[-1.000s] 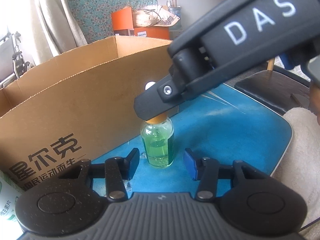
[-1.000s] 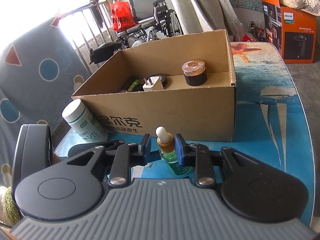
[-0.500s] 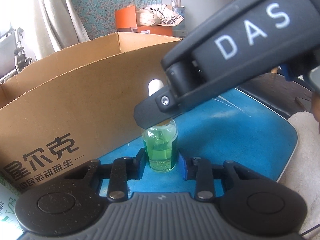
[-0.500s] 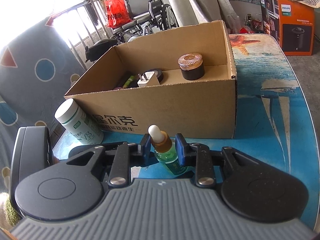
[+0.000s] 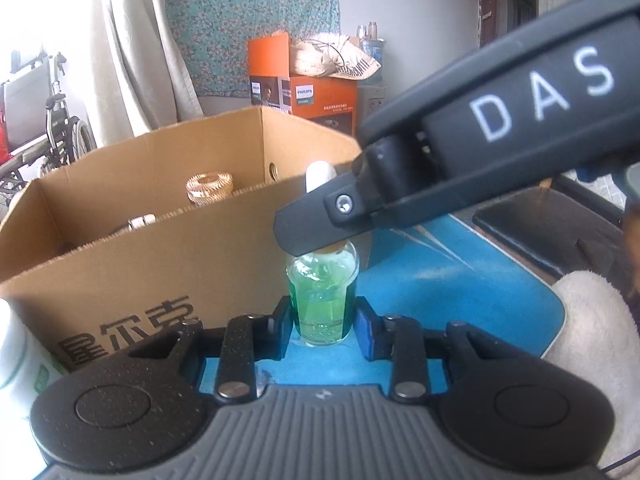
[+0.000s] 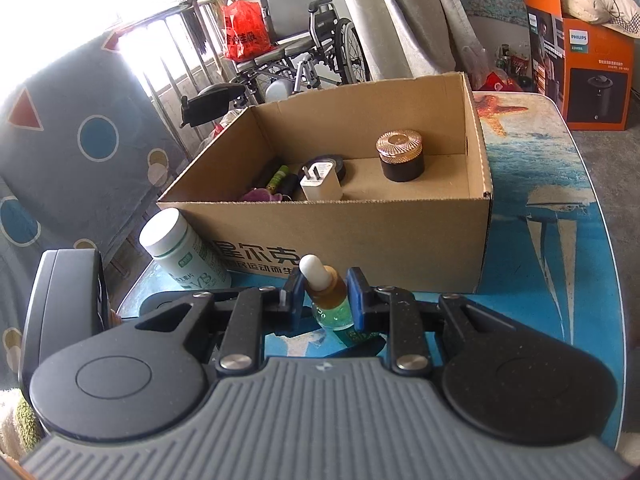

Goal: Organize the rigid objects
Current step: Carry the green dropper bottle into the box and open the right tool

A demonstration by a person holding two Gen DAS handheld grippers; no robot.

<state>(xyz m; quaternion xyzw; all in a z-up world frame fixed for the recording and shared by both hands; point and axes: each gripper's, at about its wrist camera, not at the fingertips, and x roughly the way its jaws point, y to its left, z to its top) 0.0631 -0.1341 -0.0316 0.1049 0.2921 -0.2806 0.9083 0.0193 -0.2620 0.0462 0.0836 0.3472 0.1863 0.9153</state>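
The left gripper [image 5: 323, 322] clamps the dropper bottle [image 5: 322, 300] low on its glass, and the right gripper [image 6: 323, 293] clamps its neck. Behind, the cardboard box [image 6: 360, 236] holds a charger [image 6: 321, 181] and a jar [image 6: 401, 156].

Daylight glares through a railed window [image 6: 168, 40] at the left. A wheelchair [image 6: 308, 32] with a red bag [image 6: 244, 32] stands beside a pale curtain [image 5: 132, 48]. Floral fabric [image 5: 256, 12] covers the far wall behind an orange Philips box [image 6: 592, 64]. A brown door [image 5: 489, 4] stands at the right. The floor [image 6: 616, 168] is grey.
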